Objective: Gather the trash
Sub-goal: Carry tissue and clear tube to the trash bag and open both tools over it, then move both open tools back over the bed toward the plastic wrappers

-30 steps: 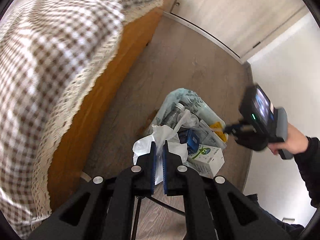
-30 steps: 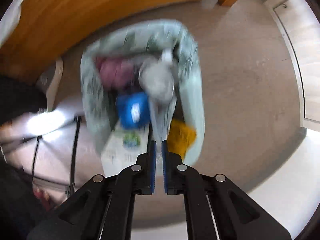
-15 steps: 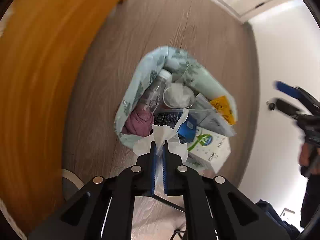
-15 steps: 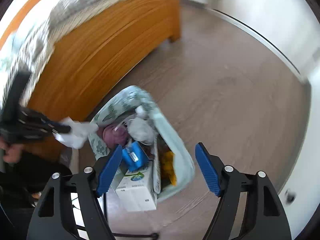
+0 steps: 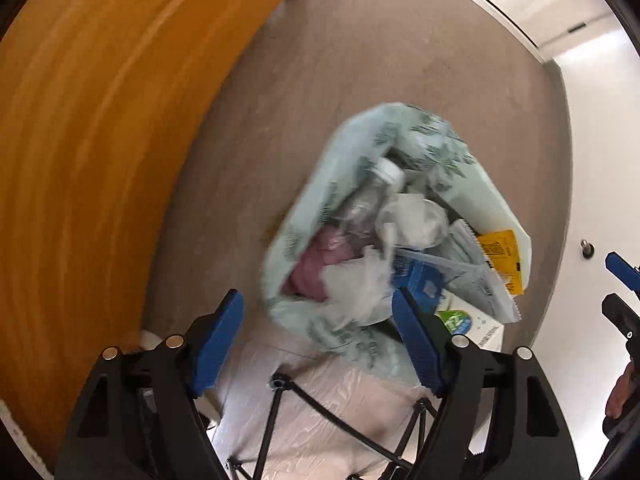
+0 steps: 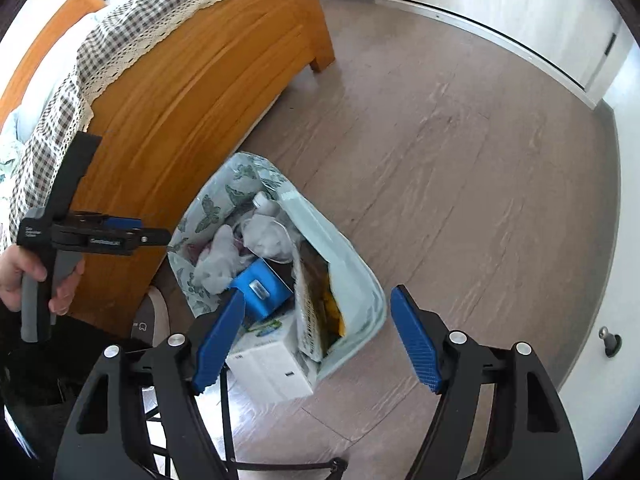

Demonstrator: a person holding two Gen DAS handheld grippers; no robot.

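**— Both sets of jaws?** Spread wide, nothing between them. The left gripper [image 5: 318,338] hangs over the near edge of the trash bag [image 5: 486,204], and the right gripper [image 6: 318,334] is above the bag's near end too, seen from the other side.

**— Where is the bag?** On the wood-look floor [image 6: 460,152], mouth open, just beside the orange wooden bed frame [image 6: 192,92]. It is pale green with a leaf print.

**— What lies in it?** A crumpled white tissue [image 5: 356,284] sits on top near the left gripper, free of the pads. Behind it is a purple wad [image 5: 316,264], a clear bottle with a white cap [image 5: 372,196], a ball of clear plastic [image 5: 416,220], a blue box [image 6: 260,288], a yellow packet [image 5: 500,252] and a white carton [image 6: 272,364] sticking out of the mouth.

**— Can you see one gripper from the other?** Yes. In the right view the left gripper is side-on at the left, gripped by a hand [image 6: 24,276], level with the bag's rim. In the left view only a blue pad and black body of the right one show at the right edge.

**— Anything else around?** A checked cloth with lace trim [image 6: 120,28] drapes the bed, and a white door [image 6: 500,4] runs along the far wall.
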